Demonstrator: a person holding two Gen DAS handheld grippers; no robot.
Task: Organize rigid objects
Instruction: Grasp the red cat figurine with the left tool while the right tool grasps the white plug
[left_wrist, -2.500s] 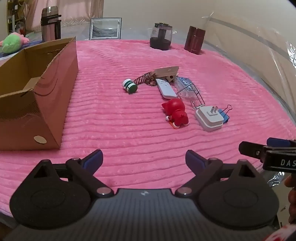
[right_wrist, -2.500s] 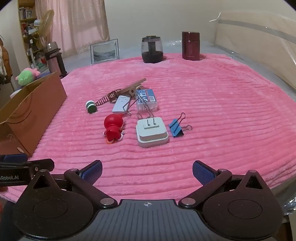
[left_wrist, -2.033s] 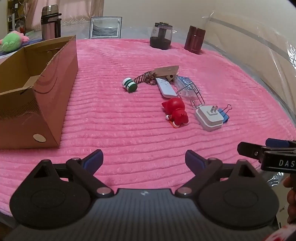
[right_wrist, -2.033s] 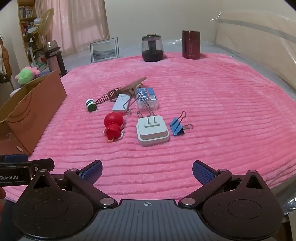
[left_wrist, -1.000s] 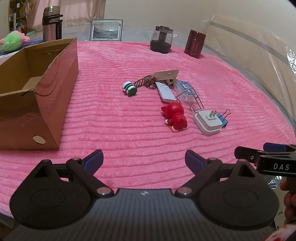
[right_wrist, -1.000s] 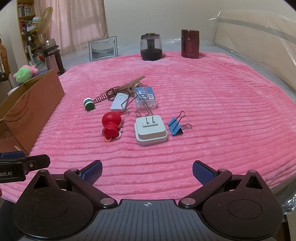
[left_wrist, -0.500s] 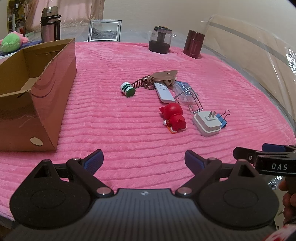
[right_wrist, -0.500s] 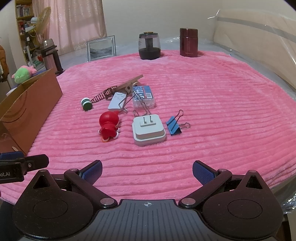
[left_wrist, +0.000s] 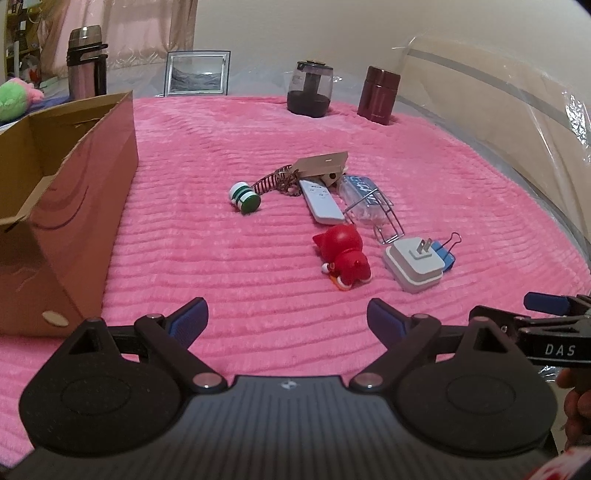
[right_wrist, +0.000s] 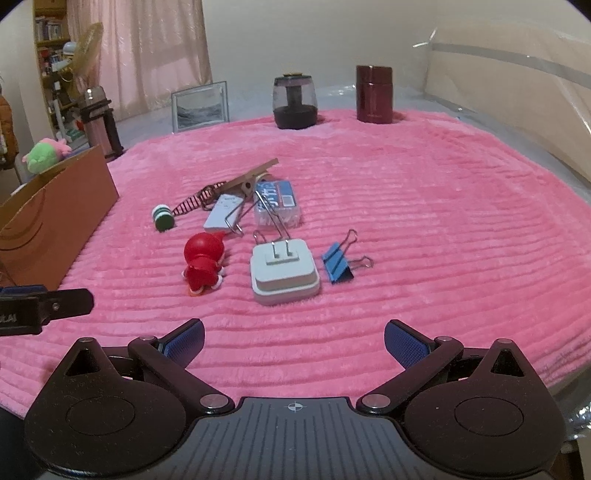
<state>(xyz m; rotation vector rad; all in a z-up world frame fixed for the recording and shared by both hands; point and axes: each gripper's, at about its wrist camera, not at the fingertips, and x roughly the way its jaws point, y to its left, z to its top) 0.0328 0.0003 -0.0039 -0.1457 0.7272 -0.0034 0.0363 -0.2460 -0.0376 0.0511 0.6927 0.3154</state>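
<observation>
Red figurine (right_wrist: 202, 261) lies on its side amid a cluster on the pink blanket (right_wrist: 424, 229), just beside the white plug adapter (right_wrist: 284, 271) and blue binder clip (right_wrist: 337, 263); the cardboard box (left_wrist: 62, 206) stands well apart to the left. Both the left gripper (left_wrist: 287, 321) and right gripper (right_wrist: 293, 338) hover near the blanket's front edge, fingers spread wide, holding nothing.

Pink blanket (right_wrist: 424, 229): plush ribbed cloth. Cardboard box (left_wrist: 74, 206): matt brown. Red cat figurine (right_wrist: 203, 264): glossy plastic. Charger plug (right_wrist: 284, 275): smooth white plastic, metal prongs. Binder clip (right_wrist: 338, 263): blue, wire handles.
</observation>
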